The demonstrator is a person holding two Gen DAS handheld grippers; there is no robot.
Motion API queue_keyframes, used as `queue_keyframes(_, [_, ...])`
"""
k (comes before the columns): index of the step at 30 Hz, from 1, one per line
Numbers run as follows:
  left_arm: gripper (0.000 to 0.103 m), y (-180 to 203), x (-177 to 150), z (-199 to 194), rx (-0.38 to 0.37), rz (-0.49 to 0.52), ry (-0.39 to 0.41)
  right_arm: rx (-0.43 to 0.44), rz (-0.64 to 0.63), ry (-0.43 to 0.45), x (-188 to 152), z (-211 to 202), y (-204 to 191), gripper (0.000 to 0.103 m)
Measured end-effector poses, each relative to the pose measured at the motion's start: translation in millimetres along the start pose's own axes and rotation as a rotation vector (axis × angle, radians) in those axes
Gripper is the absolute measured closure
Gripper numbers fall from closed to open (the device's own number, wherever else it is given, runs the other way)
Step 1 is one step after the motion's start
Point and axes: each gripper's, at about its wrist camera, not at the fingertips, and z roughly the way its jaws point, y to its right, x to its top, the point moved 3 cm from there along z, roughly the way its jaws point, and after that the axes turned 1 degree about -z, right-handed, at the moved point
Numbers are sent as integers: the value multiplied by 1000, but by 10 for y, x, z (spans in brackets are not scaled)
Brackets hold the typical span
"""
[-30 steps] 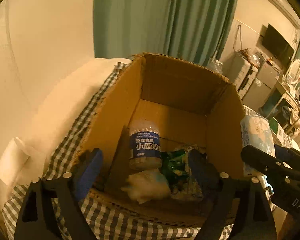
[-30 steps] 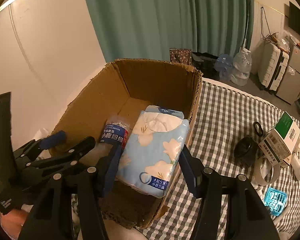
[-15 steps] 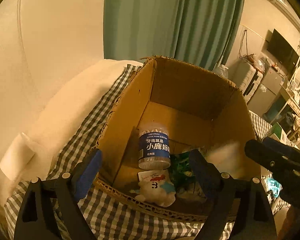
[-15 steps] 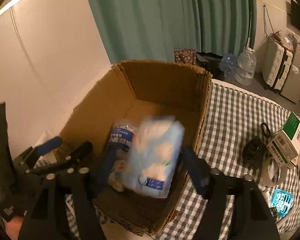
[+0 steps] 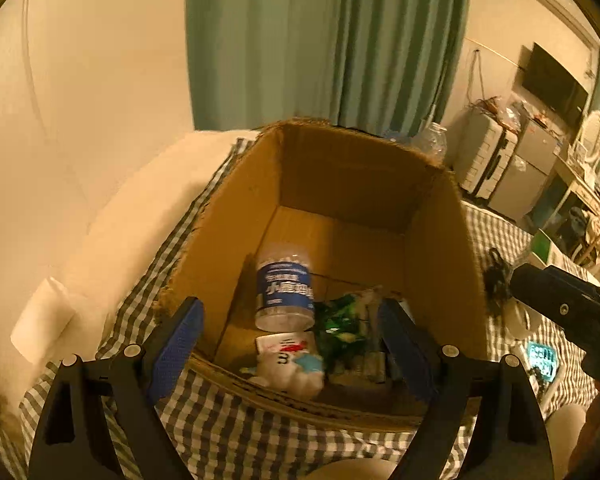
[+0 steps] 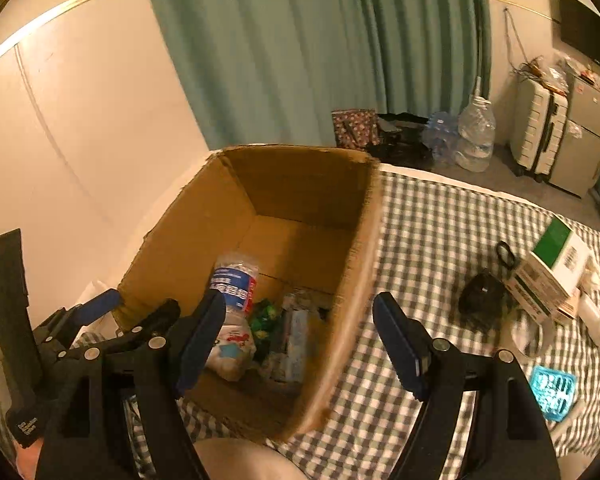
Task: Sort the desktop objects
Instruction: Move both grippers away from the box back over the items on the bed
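Observation:
An open cardboard box (image 5: 236, 216) stands on the checked cloth. Inside lie a blue-labelled bottle (image 5: 286, 288), a green packet (image 5: 340, 328) and a white pouch (image 5: 288, 364). My left gripper (image 5: 290, 320) hovers open over the box's near edge with nothing in it. In the right wrist view, the box (image 6: 204, 232) holds the bottle (image 6: 234, 284) and a blurred pale-blue tissue pack (image 6: 298, 336) at the bottom. My right gripper (image 6: 300, 308) hangs above the box's right wall, its jaws opening and nothing between them. The left gripper (image 6: 138, 306) shows at the lower left.
On the cloth right of the box lie a green-and-white carton (image 6: 552, 264), a black object (image 6: 480, 292), a tape roll (image 6: 526, 332), a teal case (image 6: 552, 392) and a small white bottle (image 6: 596, 320). Beyond the table stand water jugs (image 6: 476, 136) and a suitcase (image 6: 540, 136).
The tissue pack left my right gripper and dropped into the box. The right jaws spread wider. Both grippers drew back a little from the box.

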Motion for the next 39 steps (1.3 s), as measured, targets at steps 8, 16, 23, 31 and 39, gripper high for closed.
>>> queue_keyframes(8, [12, 500, -19, -268, -35, 57, 21, -29, 59, 41, -53, -390, 362, 27])
queue_keyframes(16, [6, 1303, -168, -442, -119, 147, 26, -120, 98, 95, -239, -843, 879, 24])
queue_keyframes(23, [6, 2039, -426, -428, -169, 212, 7, -212, 186, 88, -551, -1114, 1570, 24])
queue_keyframes(31, [4, 2690, -753, -265, -188, 259, -41, -286, 282, 75, -850, -1239, 2209, 22])
queue_keyframes(39, [4, 3017, -1067, -21, -225, 298, -108, -351, 377, 56, -1084, -1249, 2755, 22])
